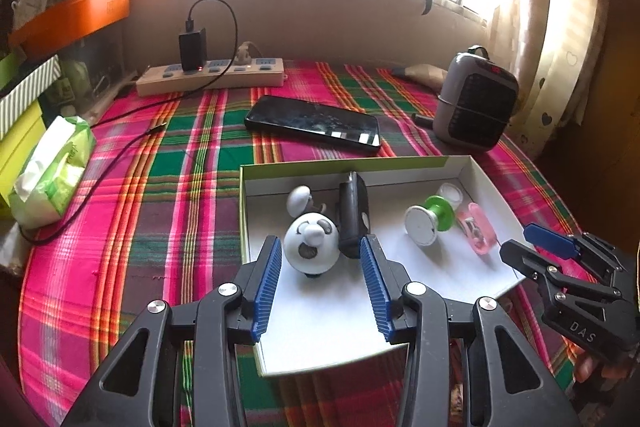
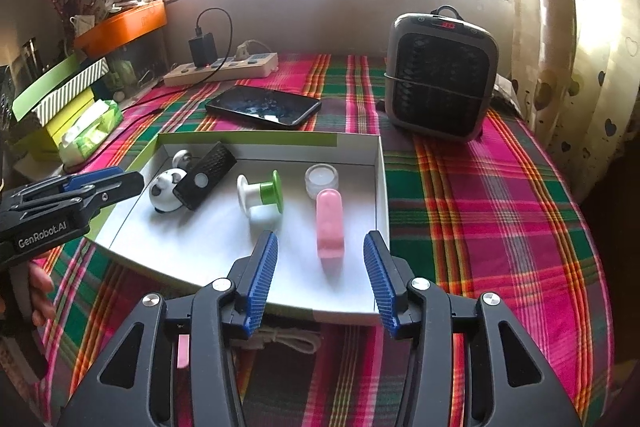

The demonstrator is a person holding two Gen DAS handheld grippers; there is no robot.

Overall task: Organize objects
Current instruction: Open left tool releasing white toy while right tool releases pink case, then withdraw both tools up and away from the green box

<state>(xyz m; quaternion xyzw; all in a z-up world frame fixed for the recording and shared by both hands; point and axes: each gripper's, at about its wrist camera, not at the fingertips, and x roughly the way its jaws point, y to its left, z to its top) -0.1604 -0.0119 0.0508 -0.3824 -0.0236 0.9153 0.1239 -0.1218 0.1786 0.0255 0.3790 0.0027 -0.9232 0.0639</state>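
Left gripper (image 1: 320,277) open, hovering at frame centre over shallow white cardboard box (image 1: 486,183), empty; round black-and-white panda toy (image 1: 312,245) just beyond tips, touching black rectangular device (image 1: 354,215). Right gripper (image 2: 320,275) open, empty; pink plastic case (image 2: 330,223) between tips, green-white spool (image 2: 262,193) left of it

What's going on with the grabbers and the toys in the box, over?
Left gripper open, lined up on panda toy. Right gripper open, pink case just ahead of it. All inside white box. Nothing in the way.
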